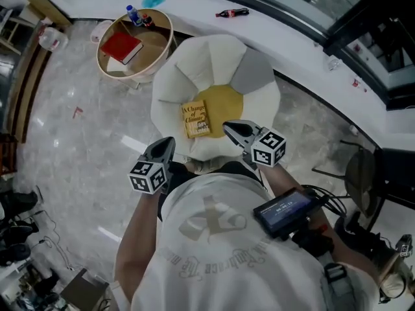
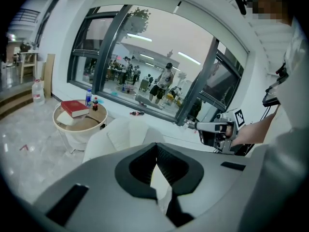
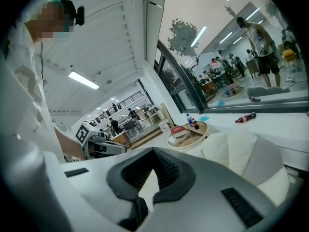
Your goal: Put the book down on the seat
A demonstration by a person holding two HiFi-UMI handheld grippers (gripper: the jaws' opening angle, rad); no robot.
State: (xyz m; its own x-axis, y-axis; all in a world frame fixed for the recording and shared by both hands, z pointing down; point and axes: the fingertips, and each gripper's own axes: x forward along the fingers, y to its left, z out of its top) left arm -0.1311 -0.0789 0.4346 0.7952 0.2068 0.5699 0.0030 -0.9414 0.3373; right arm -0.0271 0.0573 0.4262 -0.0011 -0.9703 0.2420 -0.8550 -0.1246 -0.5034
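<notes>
A yellow book (image 1: 196, 119) lies flat on the yellow centre cushion (image 1: 228, 101) of a white, petal-shaped seat (image 1: 259, 76), with nothing touching it. My left gripper (image 1: 170, 141) is close to the person's body, just short of the seat's near edge, jaws together and empty. My right gripper (image 1: 227, 127) points at the seat's near rim, right of the book and apart from it, also shut and empty. From the left gripper (image 2: 156, 146) the seat (image 2: 120, 134) shows ahead; the book is hidden there. The right gripper (image 3: 153, 151) sees the seat (image 3: 241, 149) to its right.
A round side table (image 1: 162, 44) beyond the seat carries a red book (image 1: 122, 46) and small bottles (image 1: 133, 15). A cola bottle (image 1: 232, 12) lies on the white window ledge. A dark chair (image 1: 363, 180) stands at the right. A water jug (image 1: 52, 39) sits on the floor at the left.
</notes>
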